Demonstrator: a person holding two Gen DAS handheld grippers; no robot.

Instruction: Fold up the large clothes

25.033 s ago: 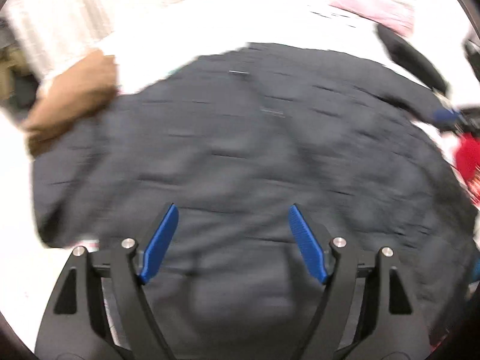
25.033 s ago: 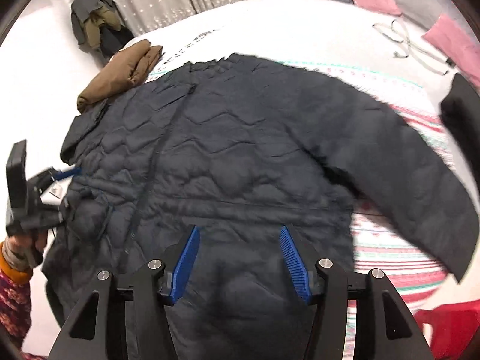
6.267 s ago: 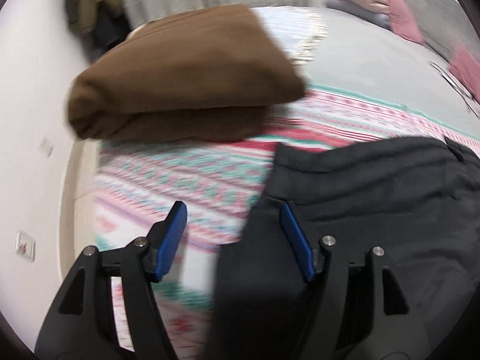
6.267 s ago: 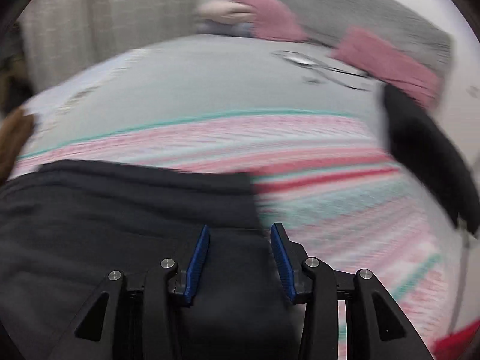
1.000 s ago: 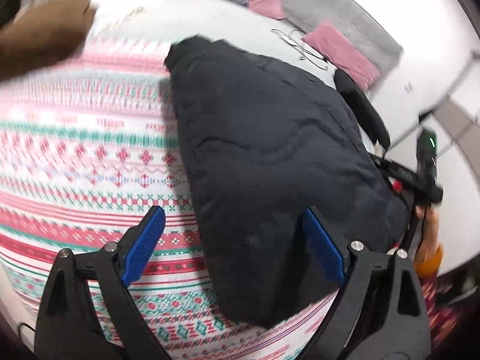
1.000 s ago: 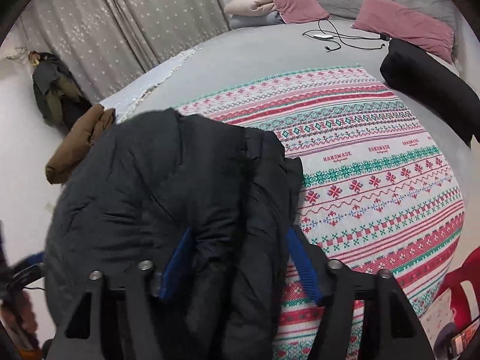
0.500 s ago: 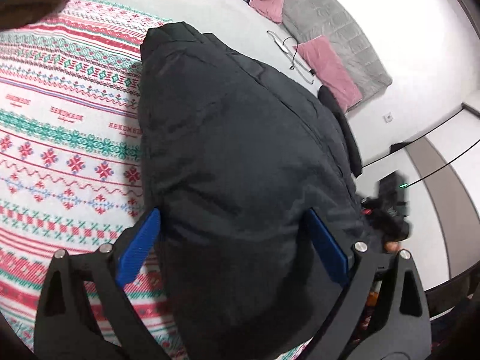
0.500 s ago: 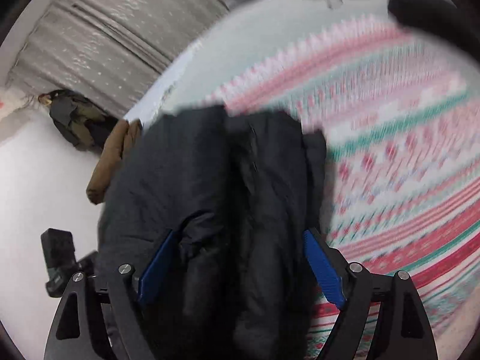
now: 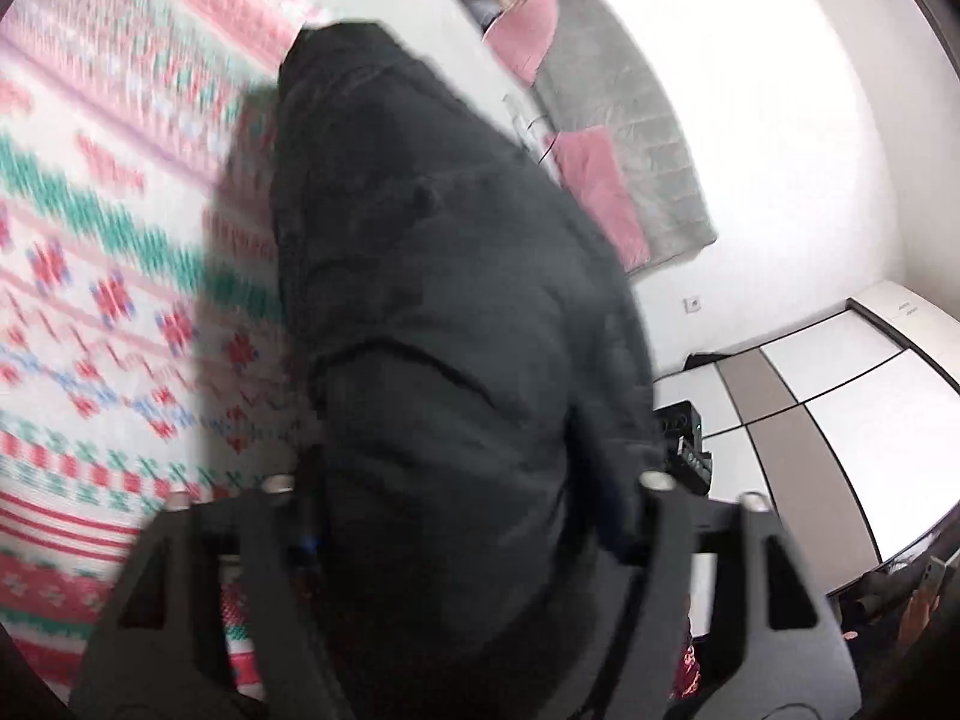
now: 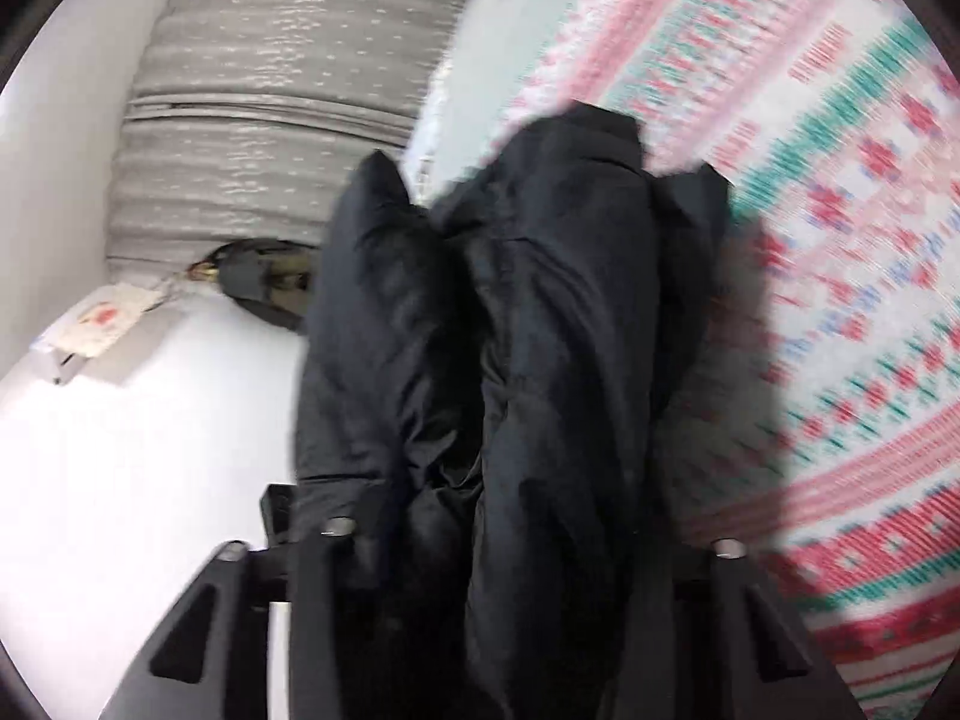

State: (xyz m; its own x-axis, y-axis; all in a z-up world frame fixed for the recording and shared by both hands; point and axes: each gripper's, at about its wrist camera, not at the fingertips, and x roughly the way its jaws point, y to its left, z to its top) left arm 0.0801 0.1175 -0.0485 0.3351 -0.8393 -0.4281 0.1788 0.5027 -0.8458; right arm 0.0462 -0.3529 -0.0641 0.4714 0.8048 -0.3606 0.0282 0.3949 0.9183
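The folded black quilted jacket point(image 9: 444, 324) fills the middle of the left wrist view, bulging between the wide-set fingers of my left gripper point(image 9: 462, 516); the blue pads are mostly hidden by the fabric. In the right wrist view the same jacket point(image 10: 540, 330) hangs in thick folds between the fingers of my right gripper point(image 10: 516, 540), its far end off the patterned blanket point(image 10: 852, 192). Both grippers hold the bundle from opposite sides. Both views are blurred and tilted.
The red, green and white patterned blanket point(image 9: 102, 276) covers the bed. Pink pillows point(image 9: 594, 180) and a grey blanket point(image 9: 624, 120) lie at the headboard. Grey curtains point(image 10: 270, 90) and hanging clothes point(image 10: 264, 282) are by the white wall. A wardrobe point(image 9: 840, 396) stands to the right.
Both grippers have lifted and tilted with the jacket bundle between them. The jacket now covers the blue pads, and the bed has swung to the side in both views.
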